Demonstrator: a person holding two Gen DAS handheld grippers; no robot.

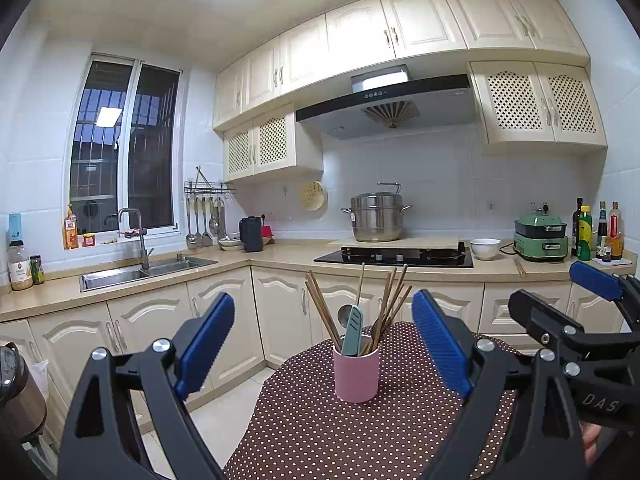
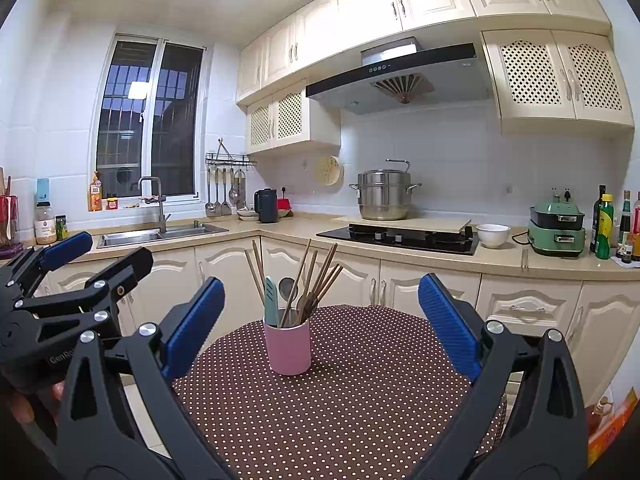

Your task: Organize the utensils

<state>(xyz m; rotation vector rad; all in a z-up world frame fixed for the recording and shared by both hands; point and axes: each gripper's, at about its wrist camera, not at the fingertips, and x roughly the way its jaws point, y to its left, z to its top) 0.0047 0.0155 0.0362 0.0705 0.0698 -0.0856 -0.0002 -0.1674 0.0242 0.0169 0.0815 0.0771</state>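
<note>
A pink cup stands upright on a round table with a brown polka-dot cloth. It holds several wooden chopsticks, a teal-handled utensil and a metal spoon. My left gripper is open and empty, short of the cup. The same cup with its chopsticks shows in the right wrist view. My right gripper is open and empty, near the cup's side of the table. Each gripper shows at the edge of the other's view.
Kitchen counter runs behind with a sink, a stove bearing a steel pot, a white bowl, a green cooker and bottles. Ladles hang on a wall rack. Tiled floor lies left of the table.
</note>
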